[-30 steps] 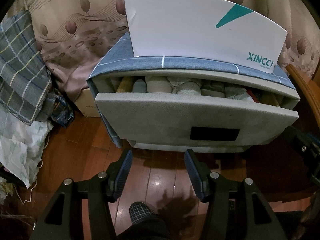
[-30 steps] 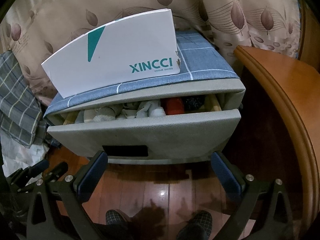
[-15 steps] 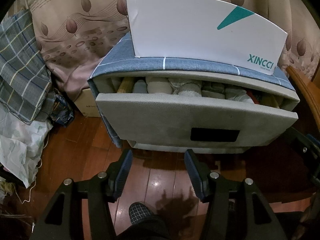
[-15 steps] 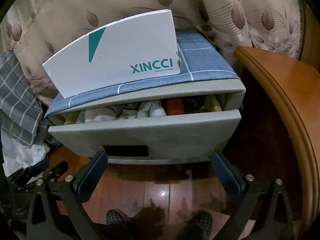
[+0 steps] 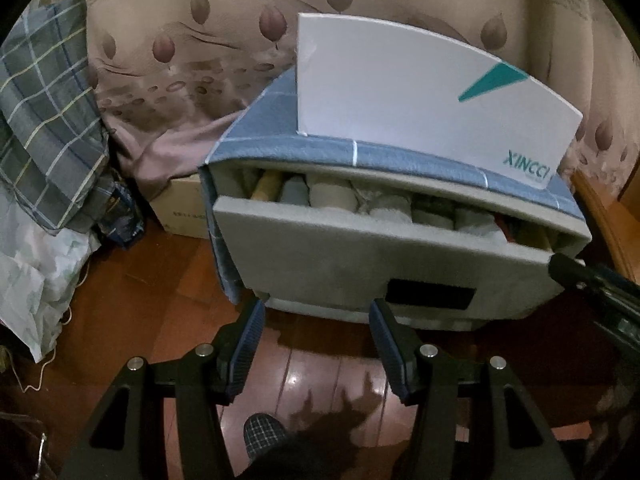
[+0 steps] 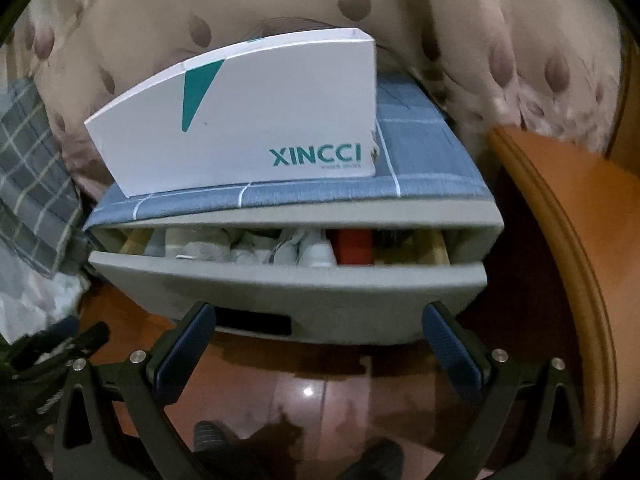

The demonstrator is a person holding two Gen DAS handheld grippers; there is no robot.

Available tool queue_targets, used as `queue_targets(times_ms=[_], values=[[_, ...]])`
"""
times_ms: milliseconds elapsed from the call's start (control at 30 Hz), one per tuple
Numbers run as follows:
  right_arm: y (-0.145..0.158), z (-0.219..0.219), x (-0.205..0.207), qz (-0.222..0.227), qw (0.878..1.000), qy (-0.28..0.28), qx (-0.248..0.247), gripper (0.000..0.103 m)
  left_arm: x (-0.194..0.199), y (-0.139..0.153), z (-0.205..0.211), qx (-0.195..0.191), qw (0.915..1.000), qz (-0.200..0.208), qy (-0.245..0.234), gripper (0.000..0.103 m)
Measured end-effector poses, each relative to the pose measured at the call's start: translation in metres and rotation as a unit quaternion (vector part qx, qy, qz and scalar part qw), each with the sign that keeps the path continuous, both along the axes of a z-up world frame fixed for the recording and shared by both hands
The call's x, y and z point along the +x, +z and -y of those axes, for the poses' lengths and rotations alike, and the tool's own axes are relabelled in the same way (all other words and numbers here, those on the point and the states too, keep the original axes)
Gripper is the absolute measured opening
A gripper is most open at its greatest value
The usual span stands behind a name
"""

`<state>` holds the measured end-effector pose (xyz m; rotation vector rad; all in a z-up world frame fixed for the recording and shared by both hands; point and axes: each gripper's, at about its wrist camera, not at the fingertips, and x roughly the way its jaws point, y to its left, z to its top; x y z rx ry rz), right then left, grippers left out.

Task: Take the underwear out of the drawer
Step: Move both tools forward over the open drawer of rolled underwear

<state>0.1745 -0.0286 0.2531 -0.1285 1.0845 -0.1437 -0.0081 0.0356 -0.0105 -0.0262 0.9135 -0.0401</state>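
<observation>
Nearest to us, our left gripper (image 5: pixel 316 344) hangs over the wooden floor (image 5: pixel 168 280) with its jaws partly apart and nothing between them. Our right gripper (image 6: pixel 320 344) stands wide and empty too, its fingers framing the lower front of the drawer (image 6: pixel 304 292).

The drawer is pulled partway out of a small fabric-covered cabinet (image 6: pixel 432 168). In the gap above its grey front lie the rolled underwear (image 5: pixel 384 204), packed side by side in a row: mostly pale grey and white bundles, with a red piece (image 6: pixel 354 248) toward the right end.

We judge these to be light, soft and easily squashed, not fragile and not slippery. Because they sit tightly packed, a pinch across the top of one roll, with the fingers pushed down either side of it, should lift it cleanly; a shallow nip on a loose fold might only unroll it or drag a neighbour along.

On top of the cabinet stands a white XINCCI shoe box (image 6: pixel 240 120), with a patterned curtain (image 5: pixel 240 40) behind.
</observation>
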Motion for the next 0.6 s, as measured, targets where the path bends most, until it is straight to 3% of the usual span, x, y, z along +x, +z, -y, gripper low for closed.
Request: queue_targets(times_ms=[133,267,600], values=[[-0.011,0.004,0.022,-0.018,1.000,-0.003,0.023,0.102,0.005,0.004,-0.005,-0.013,0.9999,0.004,0.004,0.056],[-0.025,0.007,0.041,-0.034,0.999,-0.005,0.013,0.102,0.018,0.009,-0.009,-0.008,0.9999,0.010,0.001,0.056],[-0.054,0.011,0.071,-0.062,0.998,-0.006,0.009,0.102,0.079,0.003,-0.019,-0.003,1.0000,0.007,0.002,0.056]])
